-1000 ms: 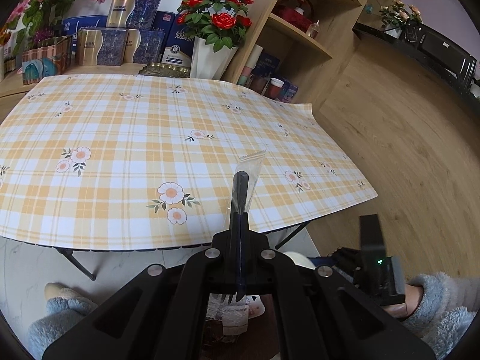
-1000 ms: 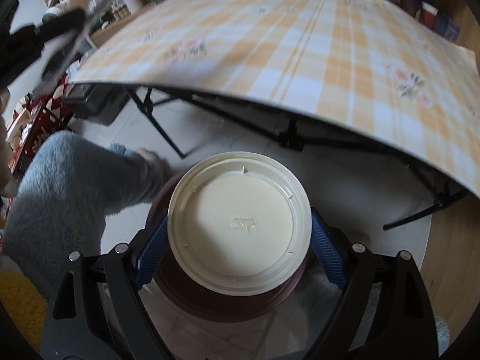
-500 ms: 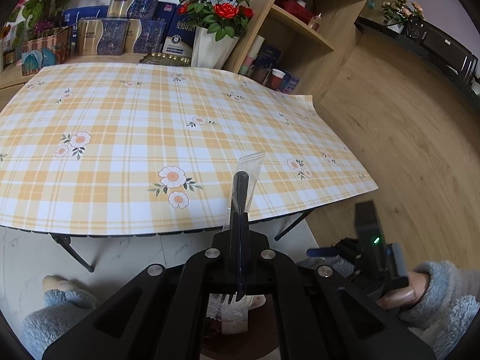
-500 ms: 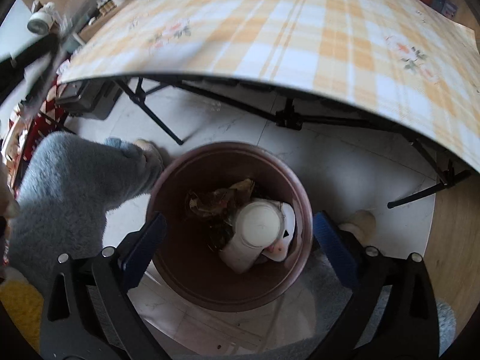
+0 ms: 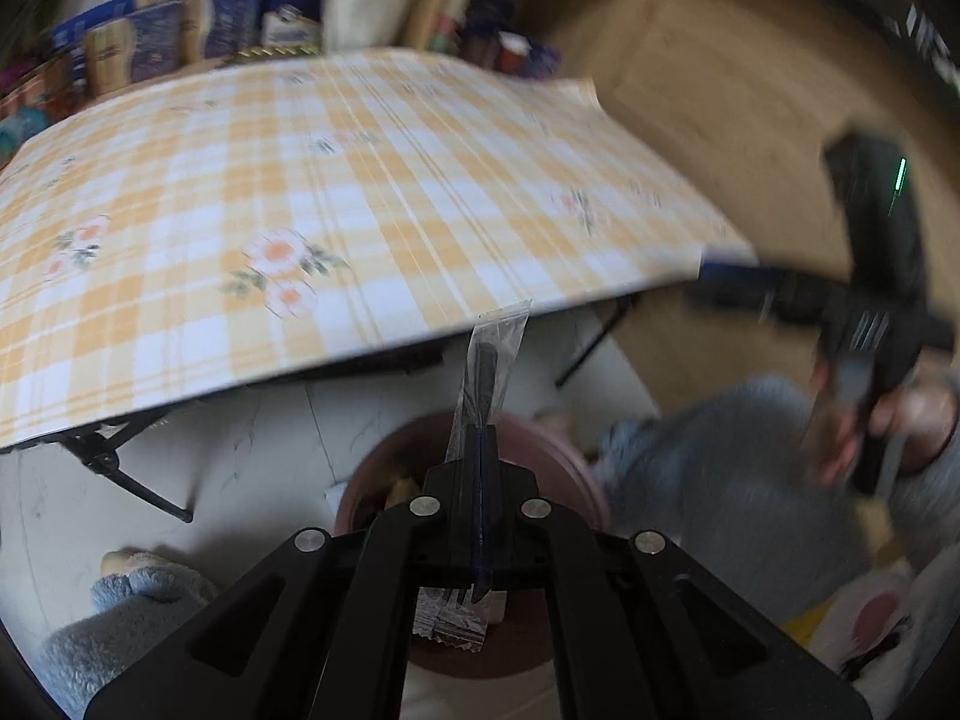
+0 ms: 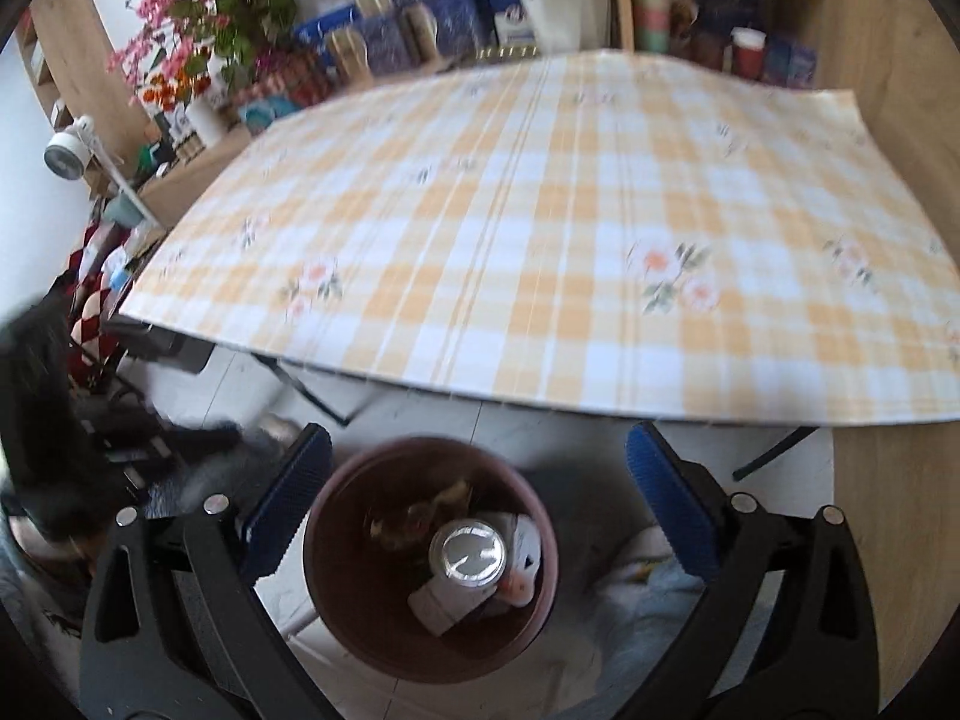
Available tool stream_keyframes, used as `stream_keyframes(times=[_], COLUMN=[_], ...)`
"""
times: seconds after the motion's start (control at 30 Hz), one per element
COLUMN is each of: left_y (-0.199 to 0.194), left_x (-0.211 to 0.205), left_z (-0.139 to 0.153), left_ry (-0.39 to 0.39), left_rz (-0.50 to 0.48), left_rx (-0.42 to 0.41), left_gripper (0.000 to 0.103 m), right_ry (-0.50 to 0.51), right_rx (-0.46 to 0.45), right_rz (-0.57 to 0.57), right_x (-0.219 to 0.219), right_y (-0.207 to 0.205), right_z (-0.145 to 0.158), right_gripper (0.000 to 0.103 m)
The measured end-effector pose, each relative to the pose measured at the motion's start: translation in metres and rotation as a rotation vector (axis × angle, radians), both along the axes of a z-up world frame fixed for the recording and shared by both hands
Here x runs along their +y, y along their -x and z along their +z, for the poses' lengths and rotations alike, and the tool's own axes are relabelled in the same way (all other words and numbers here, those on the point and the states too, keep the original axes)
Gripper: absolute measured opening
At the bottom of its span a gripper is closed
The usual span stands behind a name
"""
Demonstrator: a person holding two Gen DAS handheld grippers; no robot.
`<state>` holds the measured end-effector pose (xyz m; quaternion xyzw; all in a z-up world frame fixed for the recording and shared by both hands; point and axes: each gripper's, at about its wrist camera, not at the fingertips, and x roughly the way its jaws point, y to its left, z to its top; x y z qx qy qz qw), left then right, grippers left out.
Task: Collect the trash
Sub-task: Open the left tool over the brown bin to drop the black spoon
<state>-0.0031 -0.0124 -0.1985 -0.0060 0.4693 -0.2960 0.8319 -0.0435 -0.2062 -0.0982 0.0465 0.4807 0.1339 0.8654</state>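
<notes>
While right gripper gapes, left gripper pinches wrapper (clear).

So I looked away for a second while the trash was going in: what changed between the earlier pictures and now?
The right gripper let go of the cream lid, its jaws having just opened wide; the lid is gone from view, and the gripper rose above the open brown bin. The left gripper dropped toward the bin. Unchanged: it stays shut on the wrapped plastic fork, and the table is as before.

One bin, one cup inside; one wrapped fork; one table; two tongs.
</notes>
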Motion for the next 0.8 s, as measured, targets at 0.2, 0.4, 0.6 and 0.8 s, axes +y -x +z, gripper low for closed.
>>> stream_keyframes(times=[0.2,0.4,0.6,0.8], left_y=[-0.004,-0.012,-0.021,-0.019], left_x=[-0.034,-0.048,-0.048,-0.041], left_z=[-0.046,-0.091,-0.118,-0.081], left_ry=[-0.152,-0.237,-0.29,-0.206], left_rz=[-0.125,-0.15,-0.126,-0.074], left_rx=[0.105,0.23,0.299,0.165], left_gripper=[0.0,0.0,0.005,0.072], right_ry=[-0.018,-0.018,-0.022,-0.015], right_rx=[-0.061,-0.085,-0.077,-0.096], right_rz=[-0.039,-0.055,-0.071,-0.08], right_x=[-0.014,-0.023,-0.027,-0.027], right_y=[-0.005,-0.001,0.001,0.003], right_z=[0.027,0.035,0.034,0.043], right_gripper=[0.097,0.097,0.097,0.097])
